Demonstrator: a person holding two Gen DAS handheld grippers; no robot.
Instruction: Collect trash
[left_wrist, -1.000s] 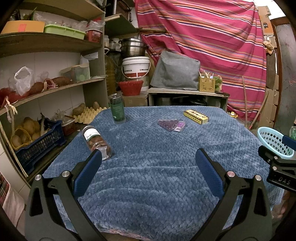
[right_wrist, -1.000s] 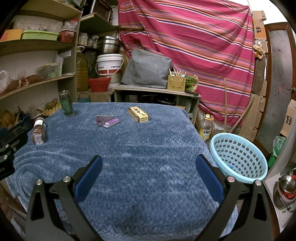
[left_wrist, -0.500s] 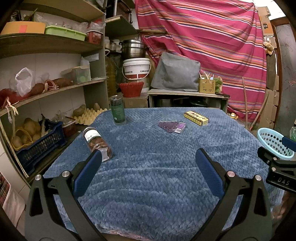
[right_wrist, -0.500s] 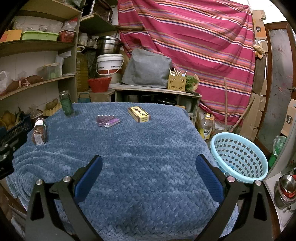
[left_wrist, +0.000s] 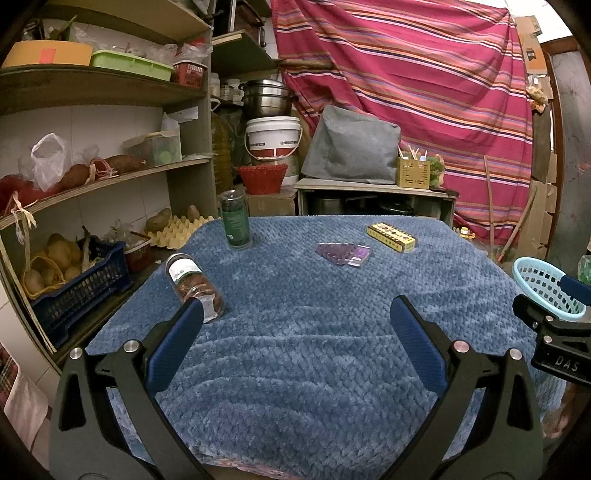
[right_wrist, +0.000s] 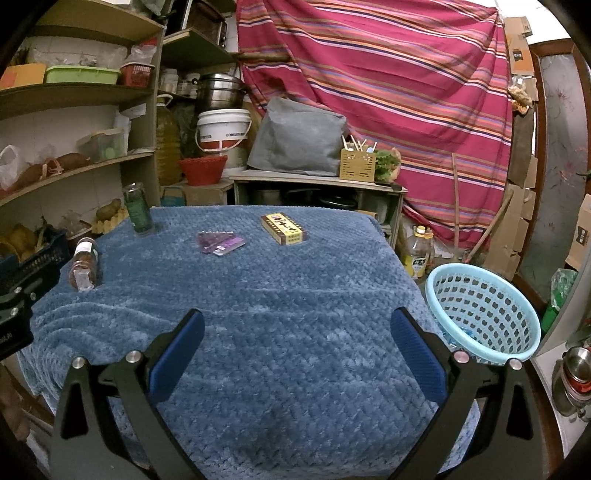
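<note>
On blanket-covered surface (left_wrist: 314, 350): fallen jar (left_wrist: 194, 288) before left hand-held gripper (left_wrist: 295, 321); both spread, empty. Approach step; next, straddle and pinch it.

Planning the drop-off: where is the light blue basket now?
In the right wrist view, the light blue basket sits off the table's right edge, below the blue blanket, near a yellow oil bottle.

On the counter (right_wrist: 295, 332) we saw a jar (right_wrist: 84, 266) lying at the left edge, a bottle (right_wrist: 138, 208) standing behind it, wrappers (right_wrist: 219, 243) mid-counter, a box (right_wrist: 283, 229) to their right, and a basket (right_wrist: 484, 314) beside the counter's right edge.
</note>
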